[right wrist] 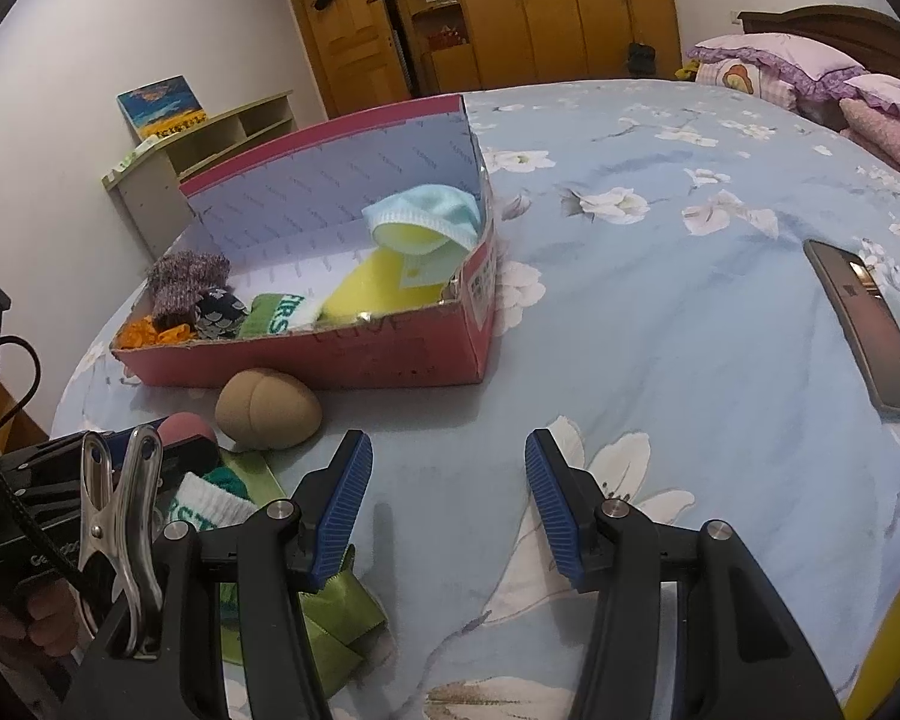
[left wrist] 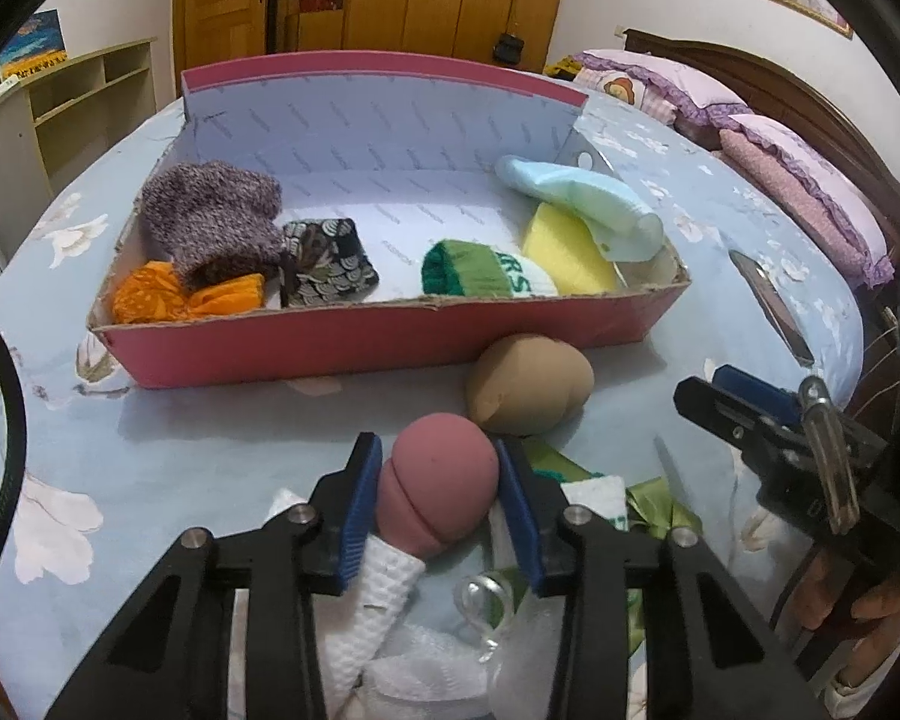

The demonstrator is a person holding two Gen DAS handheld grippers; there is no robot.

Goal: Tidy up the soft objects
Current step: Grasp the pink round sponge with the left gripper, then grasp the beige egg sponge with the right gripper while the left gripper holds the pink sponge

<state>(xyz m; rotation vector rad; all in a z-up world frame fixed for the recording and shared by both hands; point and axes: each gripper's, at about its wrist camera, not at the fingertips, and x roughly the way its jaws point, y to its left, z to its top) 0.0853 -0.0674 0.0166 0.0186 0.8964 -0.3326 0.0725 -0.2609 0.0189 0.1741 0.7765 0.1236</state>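
- Left gripper (left wrist: 438, 468) has its blue pads pressed on both sides of a dusty-pink rolled sock (left wrist: 435, 489), so it's clamped on that one. The roll sits on the bed, in front of the red box (left wrist: 354, 348).
- Right gripper (right wrist: 447, 501) is wide open with nothing between the pads, just flowered sheet (right wrist: 660, 312) underneath, in front of the box's right corner.
- Hard to read: a pile under the left gripper, near side of the box, is mostly covered by the black fingers. I can make out white waffle fabric (left wrist: 378, 594), a green ribbon-ish piece (right wrist: 330, 630) and a white-and-green sock (right wrist: 210, 501) with cut-off letters. Something clear and shiny is in there too, can't tell what.
- Count outside the box: one pink roll and one tan sock ball (left wrist: 531, 384) just in front of the box's front wall, apart from the pile.
- Count inside the box, left to right: one orange bundle (left wrist: 168, 297), one purple fuzzy knit (left wrist: 210, 222), one dark fan-patterned roll (left wrist: 327, 267), one green-and-white roll (left wrist: 486, 270), one yellow piece (left wrist: 564, 258) with a pale blue sock (left wrist: 582, 198) draped over it.
- One phone (right wrist: 864, 336) lies on the sheet, well right of the box.
- Pink roll looks smooth and matte, a rounded end with a fold crease lower down.
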